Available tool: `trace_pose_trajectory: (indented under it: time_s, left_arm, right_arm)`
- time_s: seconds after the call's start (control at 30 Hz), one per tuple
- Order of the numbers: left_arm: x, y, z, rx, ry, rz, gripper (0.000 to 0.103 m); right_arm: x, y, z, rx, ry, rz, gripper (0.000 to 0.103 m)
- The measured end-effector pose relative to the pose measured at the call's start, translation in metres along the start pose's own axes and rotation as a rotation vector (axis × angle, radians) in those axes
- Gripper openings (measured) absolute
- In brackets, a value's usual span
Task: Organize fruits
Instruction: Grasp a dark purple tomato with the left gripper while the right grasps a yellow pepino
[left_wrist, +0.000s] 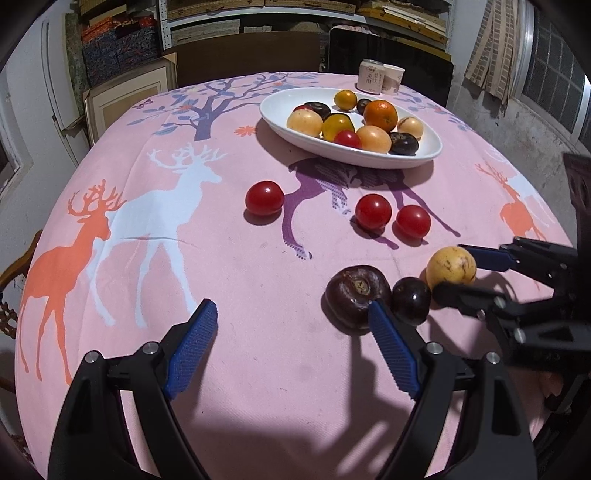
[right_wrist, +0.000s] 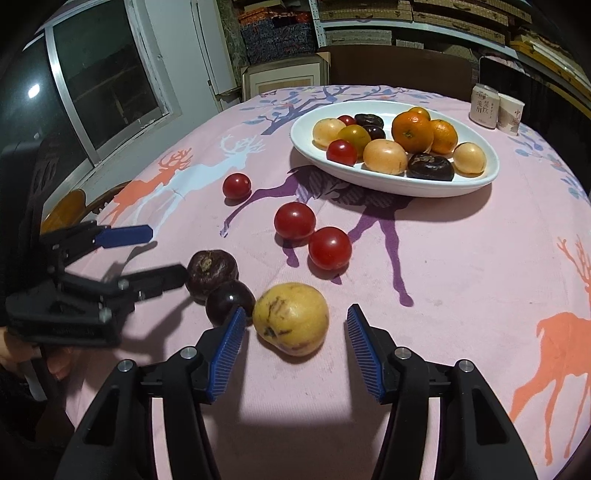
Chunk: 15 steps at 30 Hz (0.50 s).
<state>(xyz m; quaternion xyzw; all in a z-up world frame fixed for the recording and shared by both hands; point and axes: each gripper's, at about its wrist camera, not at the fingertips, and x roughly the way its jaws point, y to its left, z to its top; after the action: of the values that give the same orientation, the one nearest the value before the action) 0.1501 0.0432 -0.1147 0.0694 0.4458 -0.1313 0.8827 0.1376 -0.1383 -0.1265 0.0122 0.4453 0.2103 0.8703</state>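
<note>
Left gripper (left_wrist: 291, 314): we are keeping fingers spread, empty.
Right gripper (right_wrist: 295, 321): we are bracketing the yellow fruit (right_wrist: 291, 319), pads not touching.

A pink cloth (left_wrist: 229, 266) printed with orange, white and purple deer covers the desk; red tomatoes (left_wrist: 264, 197), a speckled yellow fruit (right_wrist: 291, 319), a white dish (right_wrist: 388, 184).
</note>
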Motion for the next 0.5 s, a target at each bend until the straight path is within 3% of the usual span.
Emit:
trace_pose_trajectory:
  time_s: [0.03, 0.33, 0.5]
  left_arm:
    - [0.000, -0.002, -0.001, 0.012, 0.002, 0.001, 0.082]
    - [0.009, -0.028, -0.005, 0.139, 0.032, 0.018, 0.082]
    - [0.017, -0.031, 0.006, 0.136, 0.018, 0.046, 0.082]
  right_arm:
    - [0.001, -0.001, 0.001, 0.011, -0.001, 0.011, 0.042]
    - [-0.006, -0.034, -0.005, 0.175, -0.038, 0.097, 0.042]
    - [-0.014, -0.027, -0.008, 0.129, -0.065, 0.088, 0.042]
